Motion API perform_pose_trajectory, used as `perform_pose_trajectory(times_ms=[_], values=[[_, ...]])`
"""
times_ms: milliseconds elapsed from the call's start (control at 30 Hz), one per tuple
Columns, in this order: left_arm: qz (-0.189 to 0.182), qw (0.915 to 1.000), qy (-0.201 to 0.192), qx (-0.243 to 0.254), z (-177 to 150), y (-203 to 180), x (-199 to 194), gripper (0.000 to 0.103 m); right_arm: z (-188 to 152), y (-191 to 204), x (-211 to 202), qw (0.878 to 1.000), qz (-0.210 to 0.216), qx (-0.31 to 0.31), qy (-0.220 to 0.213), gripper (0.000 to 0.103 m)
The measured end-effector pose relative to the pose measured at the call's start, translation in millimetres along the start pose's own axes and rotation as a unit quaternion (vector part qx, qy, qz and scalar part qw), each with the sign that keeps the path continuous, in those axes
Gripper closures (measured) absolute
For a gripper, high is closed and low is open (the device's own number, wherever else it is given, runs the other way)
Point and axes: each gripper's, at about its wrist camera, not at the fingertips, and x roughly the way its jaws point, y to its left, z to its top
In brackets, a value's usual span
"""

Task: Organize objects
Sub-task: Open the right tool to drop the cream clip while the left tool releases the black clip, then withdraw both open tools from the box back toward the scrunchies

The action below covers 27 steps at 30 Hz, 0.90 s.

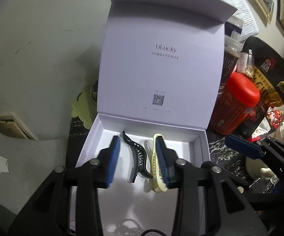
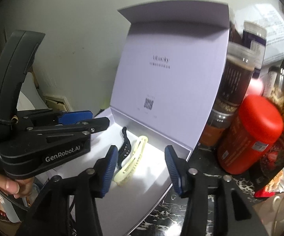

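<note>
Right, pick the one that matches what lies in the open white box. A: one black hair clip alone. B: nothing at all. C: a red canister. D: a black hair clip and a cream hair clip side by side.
D: the black hair clip and the cream hair clip lie side by side on the floor of the white box; the red canister stands outside it.

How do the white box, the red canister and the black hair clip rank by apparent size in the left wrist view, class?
1. White box, by far the largest with its lid up.
2. Red canister.
3. Black hair clip, smallest, though it lies nearer the camera than the canister.
</note>
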Motion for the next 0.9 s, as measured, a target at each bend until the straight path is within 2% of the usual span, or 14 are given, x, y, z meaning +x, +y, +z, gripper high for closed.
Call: perform_pose_trajectory(times_ms=[233, 533, 733, 900], values=[[0.006, 0.9999, -0.013, 0.005, -4.2, -4.1, -17.3, 0.059, 2.7, 11.5, -20.3, 1.000, -0.009, -0.009, -0.013, 0.045], [0.011, 0.9995, -0.027, 0.007, -21.5, -6.4, -50.7, 0.055, -6.6, 12.8, -41.7, 1.000, -0.021, 0.003, -0.014, 0.045], [0.014, 0.9991, -0.040, 0.011, -33.9, -10.7, -86.1, 0.055, -11.8, 21.0, -70.6, 1.000, -0.025, 0.004, -0.019, 0.045], [0.013, 0.9985, -0.052, 0.014, -46.6, -16.3, -122.2, 0.047, -19.2, 32.7, -103.1, 0.999, -0.031, 0.000, -0.028, 0.043]])
